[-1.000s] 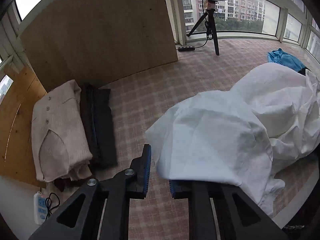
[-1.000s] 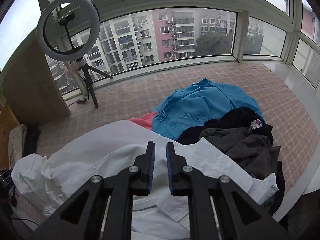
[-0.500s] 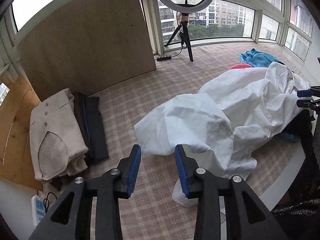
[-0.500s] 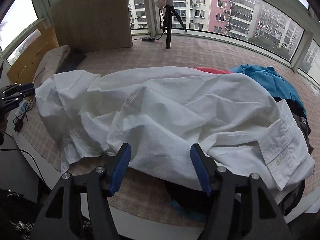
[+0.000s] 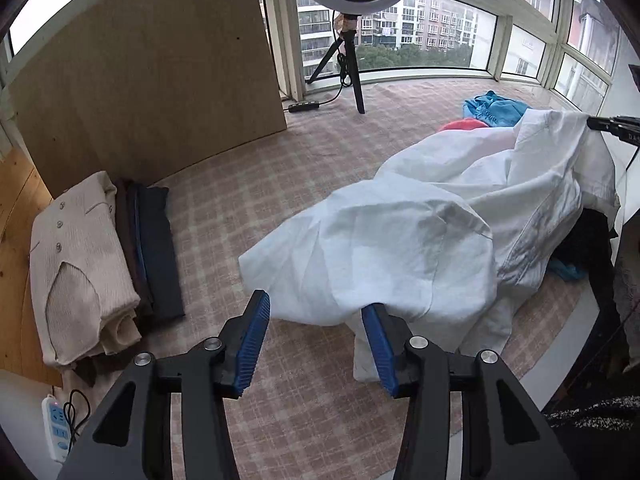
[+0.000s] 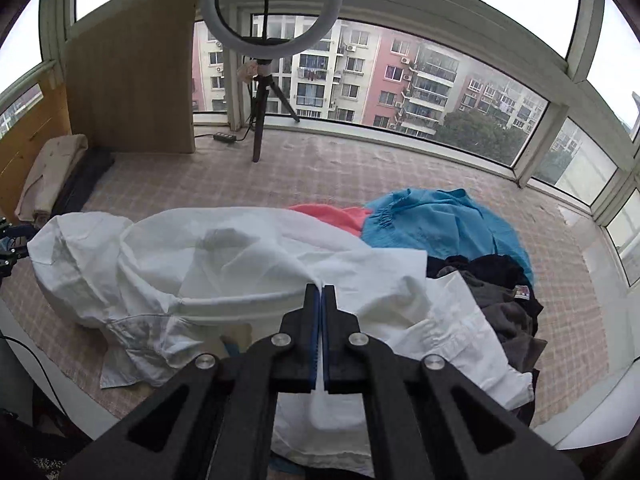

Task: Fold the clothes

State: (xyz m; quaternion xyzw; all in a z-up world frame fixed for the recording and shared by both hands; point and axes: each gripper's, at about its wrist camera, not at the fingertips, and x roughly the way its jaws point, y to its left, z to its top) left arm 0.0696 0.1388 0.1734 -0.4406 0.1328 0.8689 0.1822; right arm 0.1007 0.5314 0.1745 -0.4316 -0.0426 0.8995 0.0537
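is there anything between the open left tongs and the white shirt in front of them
Nothing visible. The left tongs stand open with the near edge of the white shirt right at their tips, only bare checked mat below. The folded pile lies off to the left, clear of the path.

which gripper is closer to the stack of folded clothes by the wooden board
Left. The open left gripper sits just right of the folded stack; the right gripper, pinching the white shirt, is farther away.

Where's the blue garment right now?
Right wrist view, right of centre: the blue garment lies on the checked mat beside the red cloth, behind the white shirt.
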